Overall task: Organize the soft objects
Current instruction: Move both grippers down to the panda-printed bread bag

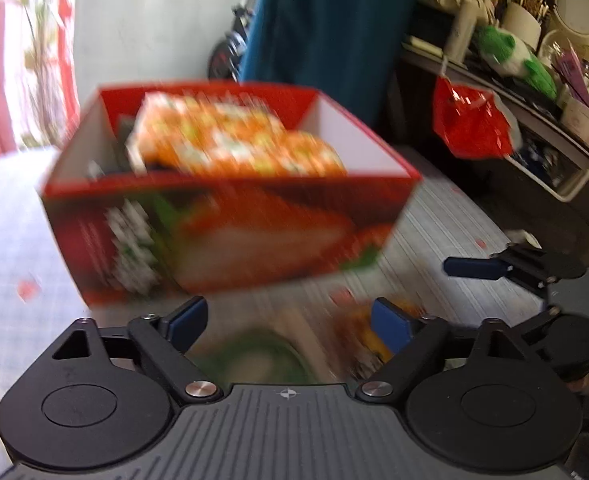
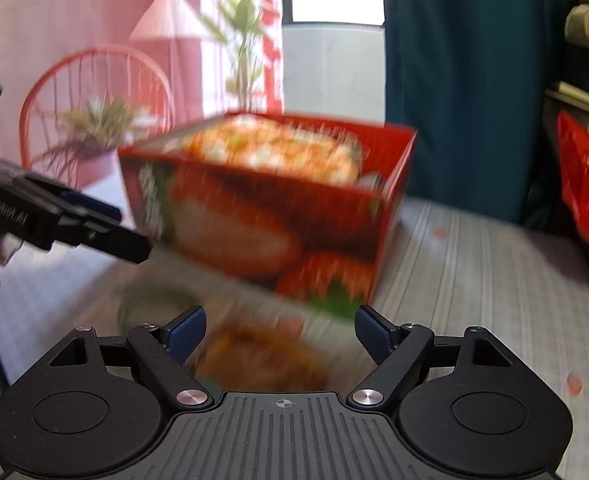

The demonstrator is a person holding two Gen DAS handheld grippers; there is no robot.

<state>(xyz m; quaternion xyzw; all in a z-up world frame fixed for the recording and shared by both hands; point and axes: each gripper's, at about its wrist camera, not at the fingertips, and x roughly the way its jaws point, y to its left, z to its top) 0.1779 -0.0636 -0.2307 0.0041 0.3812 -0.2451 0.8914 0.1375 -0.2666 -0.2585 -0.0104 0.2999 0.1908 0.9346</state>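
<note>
Striped bedding (image 2: 474, 264) covered the work surface, with a teal curtain (image 1: 334, 20) and a cluttered shelf (image 1: 534, 92) behind. I noted the red box (image 1: 230, 208) sitting on the bedding ahead of both grippers, open-topped, with an orange-and-white patterned soft item (image 1: 234, 140) lying inside it. Motion blur was heavy. My left gripper (image 1: 290, 322) had its jaws spread wide, nothing between the pads; a blurred green-ringed object (image 1: 262, 356) lay on the bedding below it. My right gripper (image 2: 280, 330) was likewise spread and empty, above a blurred orange-brown item (image 2: 262, 356). I could not identify either blurred item.
</note>
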